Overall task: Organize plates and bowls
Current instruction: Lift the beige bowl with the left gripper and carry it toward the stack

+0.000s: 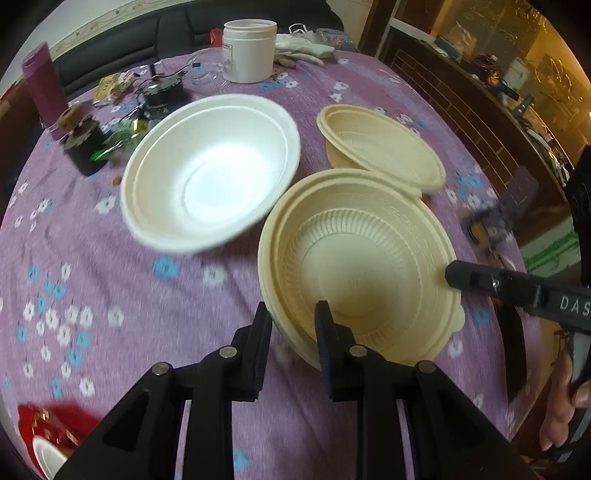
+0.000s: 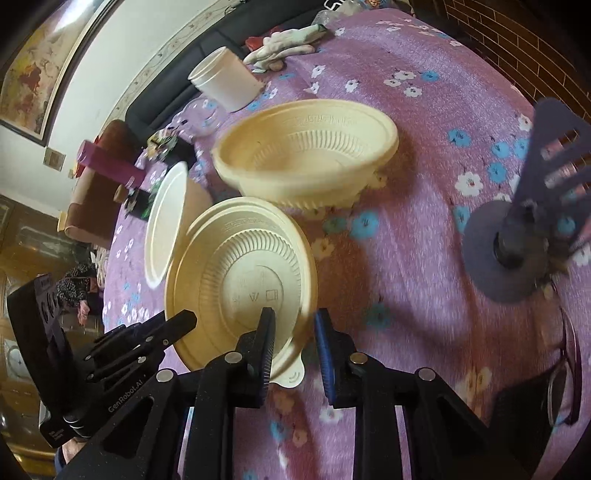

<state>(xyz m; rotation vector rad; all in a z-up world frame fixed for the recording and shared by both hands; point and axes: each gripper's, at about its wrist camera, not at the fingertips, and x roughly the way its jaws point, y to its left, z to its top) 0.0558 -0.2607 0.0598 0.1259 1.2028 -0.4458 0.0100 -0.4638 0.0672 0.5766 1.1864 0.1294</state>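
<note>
So both grippers are pinching the same cream bowl [image 1: 365, 273]

Left gripper [image 1: 293, 321] clamps its near rim, right gripper [image 2: 293, 326] the opposite rim; white bowl [image 1: 210, 170] and another cream bowl [image 1: 380, 147] sit nearby on the purple tablecloth [image 1: 110, 295].

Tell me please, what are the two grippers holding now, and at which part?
Both hold the near beige bowl by its rim: the left gripper on the near edge, the right gripper on the opposite edge beside the tab.

home living room | floral tablecloth [image 1: 110, 266] | sofa [image 1: 173, 33] | framed painting [image 2: 40, 62]
</note>
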